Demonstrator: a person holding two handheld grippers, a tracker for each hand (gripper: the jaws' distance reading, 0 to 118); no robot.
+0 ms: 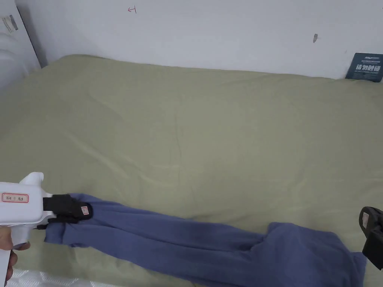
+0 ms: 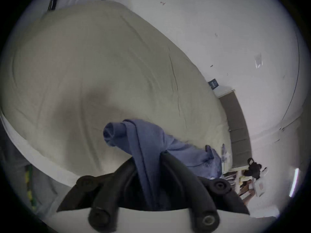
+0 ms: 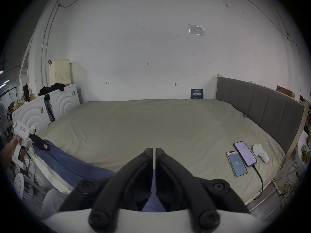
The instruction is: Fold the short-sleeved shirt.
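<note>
While the left tongs point(image 1: 80, 213) clamp one end of the blue shirt point(image 1: 209, 246), the right tongs point(image 3: 154, 150) sit closed above its other end.

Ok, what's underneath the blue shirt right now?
The blue shirt lies stretched across the green bedsheet, one end pinched in the left gripper. Whether anything else lies beneath the cloth cannot be seen.

cut off: blue short-sleeved knit shirt point(image 1: 209, 250) runs past the head view's bottom edge | cut off: black right gripper point(image 1: 372, 239) by the right edge, jaws partly out of frame | hidden: shirt cloth behind own jaws in right gripper view | blurred: clutter beyond bed corner in left gripper view
</note>
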